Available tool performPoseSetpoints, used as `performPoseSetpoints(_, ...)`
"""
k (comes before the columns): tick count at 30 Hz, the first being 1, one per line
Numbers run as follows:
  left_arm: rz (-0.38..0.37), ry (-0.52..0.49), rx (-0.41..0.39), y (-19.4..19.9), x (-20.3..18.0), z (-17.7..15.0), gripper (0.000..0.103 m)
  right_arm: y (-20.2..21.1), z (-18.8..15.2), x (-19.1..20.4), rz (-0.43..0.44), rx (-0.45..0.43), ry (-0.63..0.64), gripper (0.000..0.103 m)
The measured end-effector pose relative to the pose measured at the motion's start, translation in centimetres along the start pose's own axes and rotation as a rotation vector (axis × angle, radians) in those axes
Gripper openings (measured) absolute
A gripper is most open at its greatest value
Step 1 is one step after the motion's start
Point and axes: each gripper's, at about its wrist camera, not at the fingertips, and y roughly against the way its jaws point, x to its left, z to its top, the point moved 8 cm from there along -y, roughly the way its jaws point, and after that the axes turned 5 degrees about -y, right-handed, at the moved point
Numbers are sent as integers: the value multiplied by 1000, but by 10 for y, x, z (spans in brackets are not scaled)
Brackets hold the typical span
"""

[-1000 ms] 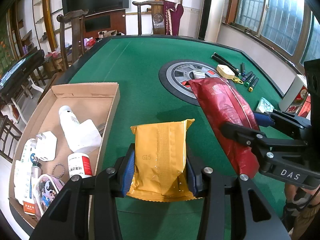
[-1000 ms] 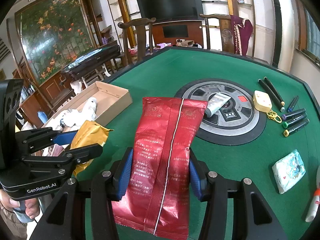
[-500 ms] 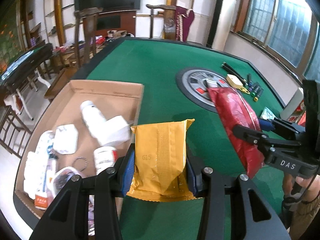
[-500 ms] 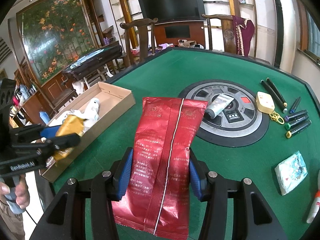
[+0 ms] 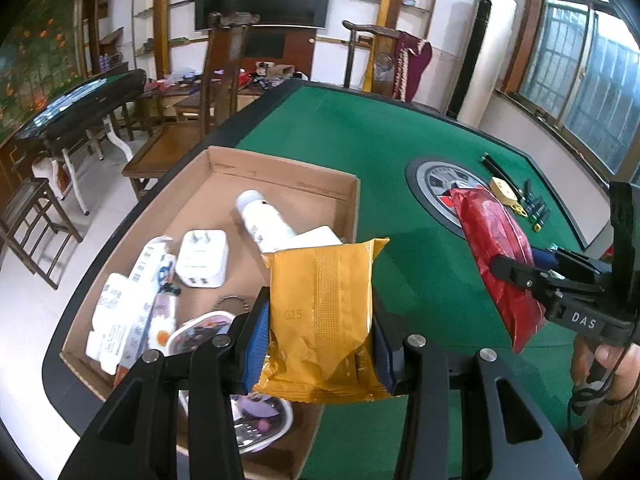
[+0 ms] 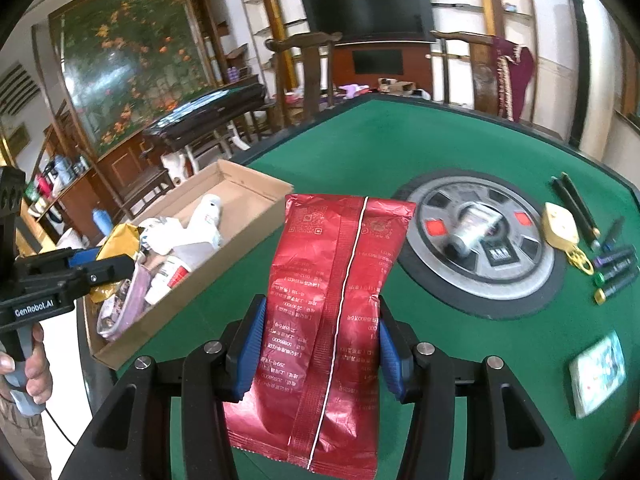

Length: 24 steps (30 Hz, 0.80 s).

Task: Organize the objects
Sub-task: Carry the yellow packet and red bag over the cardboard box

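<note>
A: The left claw (image 5: pixel 320 320) is clamped on the yellow packet (image 5: pixel 320 312), its blue pads pressing both sides. It hangs over the near right edge of the cardboard box (image 5: pixel 280 172).

B: And the right claw (image 6: pixel 320 344)?

A: Clamped on the red packet (image 6: pixel 336 304), upright between its pads, above the green surface (image 6: pixel 360 152), to the right of the left claw.

B: What lies under the yellow packet?

A: The box is crowded. Just beyond the left claw lies a white bottle (image 5: pixel 262 216) partly under a white pouch (image 5: pixel 316 236). To the claw's left sit a white charger (image 5: pixel 202 258), a bead bracelet (image 5: pixel 230 303) and a white carton (image 5: pixel 116 328). Right below its left finger is a printed pouch (image 5: pixel 200 328).

B: Anything beyond the right claw?

A: A round grey hub (image 6: pixel 480 236) with a silver tube (image 6: pixel 472 228) on it. Further right of that claw are a yellow tag (image 6: pixel 560 226), two black pens (image 6: pixel 572 204) and some markers (image 6: pixel 616 268). Near its right side lies a tissue pack (image 6: pixel 598 372).

B: Who holds them?

A: A hand (image 6: pixel 30 364) grips the left claw's handle.
</note>
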Motion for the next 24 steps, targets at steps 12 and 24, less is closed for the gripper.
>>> performPoseSetpoints(12, 51, 71, -48, 28, 35, -1, 43, -7, 25, 43, 95, -5, 87, 55)
performPoseSetpoints(24, 57, 61, -52, 29, 40, 3, 43, -17, 21, 45, 114, 9, 58, 55)
